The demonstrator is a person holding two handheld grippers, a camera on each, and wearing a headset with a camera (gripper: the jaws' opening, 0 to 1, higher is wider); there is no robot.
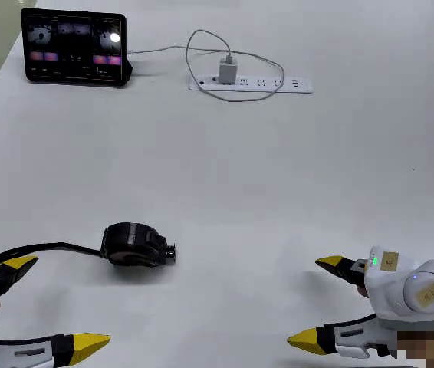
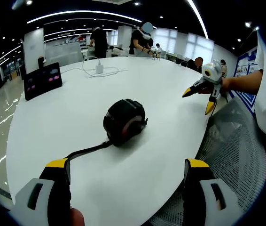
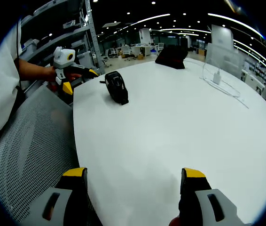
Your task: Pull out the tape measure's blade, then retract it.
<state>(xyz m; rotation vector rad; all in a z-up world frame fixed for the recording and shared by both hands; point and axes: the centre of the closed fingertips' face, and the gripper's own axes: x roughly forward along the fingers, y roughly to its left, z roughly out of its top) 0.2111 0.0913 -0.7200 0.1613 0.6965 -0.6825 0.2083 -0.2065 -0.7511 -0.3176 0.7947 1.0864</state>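
Left claw: I have my left claw [image 1: 56, 303] released, jaws spread wide, nothing between them. It hovers at the near-left of the tabletop [image 1: 278, 192].
Right claw: my right claw [image 1: 315, 300] is likewise released and holds nothing. It sits at the near-right, well apart from the other.
Tape measure: the black tape measure [image 1: 134, 244] lies on the tabletop just ahead of my left claw. The blade's hook sits at the case mouth, facing my right claw.
Strap: a black strap [image 1: 48, 248] trails from the case toward my left claw. Its free end lies just beside the farther jaw, and I cannot tell whether they touch.
Open room: I see bare white surface between the tape measure and my right claw. A wider bare stretch runs from the tape measure to the far side.
Far side: a tablet [image 1: 75, 46] stands propped at far left. A power strip [image 1: 251, 83] with a charger [image 1: 227, 70] and a looped cable [image 1: 202, 46] lies beside it, well apart from the tape measure.
Edges: the left edge runs close past the tablet, with shiny floor beyond. In the gripper views the near edge curves just under both claws, and a mesh chair seat [image 3: 29, 141] sits right against it.
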